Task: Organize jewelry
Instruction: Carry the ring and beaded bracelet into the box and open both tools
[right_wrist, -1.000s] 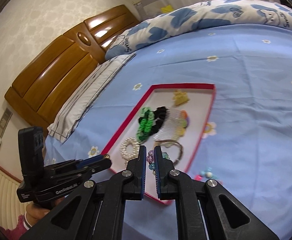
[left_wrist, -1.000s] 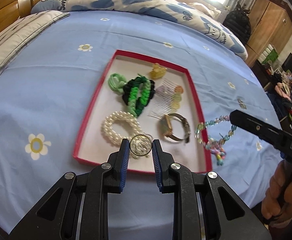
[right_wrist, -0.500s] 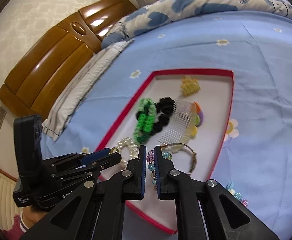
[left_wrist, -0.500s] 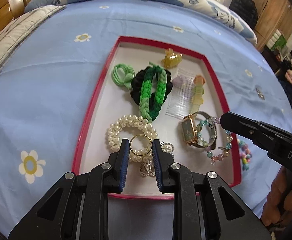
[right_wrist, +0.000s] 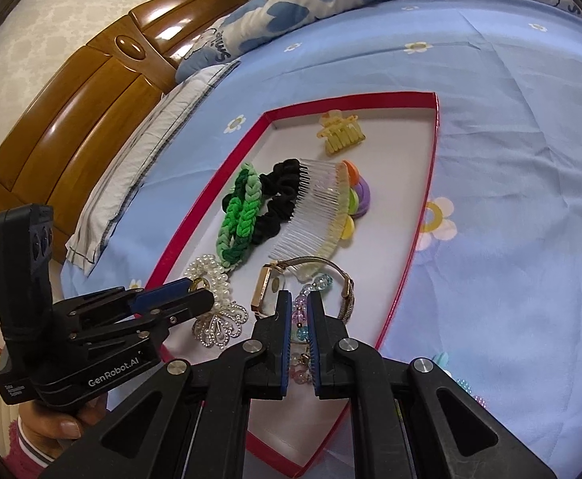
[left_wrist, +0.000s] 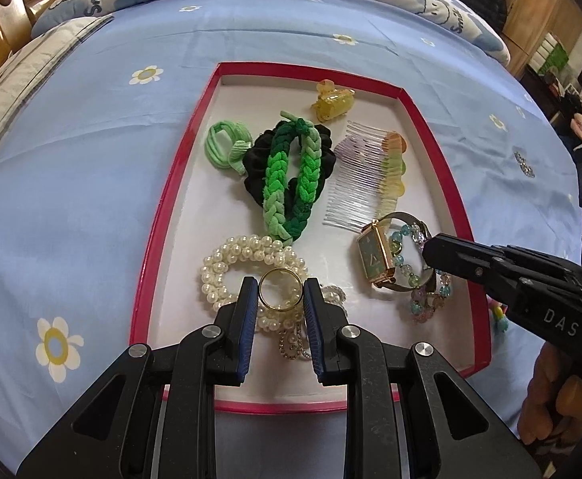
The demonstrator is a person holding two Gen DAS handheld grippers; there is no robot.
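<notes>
Rings like the gold ring [left_wrist: 281, 289] are light, hard and slippery, so the rim edges seem the best hold. Nearest, the left gripper [left_wrist: 281, 299] clamps it between 2 blue pads, above the pearl bracelet [left_wrist: 247, 257] in the red tray [left_wrist: 163, 215]. The right gripper [right_wrist: 299, 315], nearly closed, pinches the limp beaded bracelet [right_wrist: 311, 285], draped over the watch [left_wrist: 375, 257]. Farther back lie the comb [left_wrist: 367, 175], braided green band [left_wrist: 291, 175] and yellow claw clip [left_wrist: 333, 99].
</notes>
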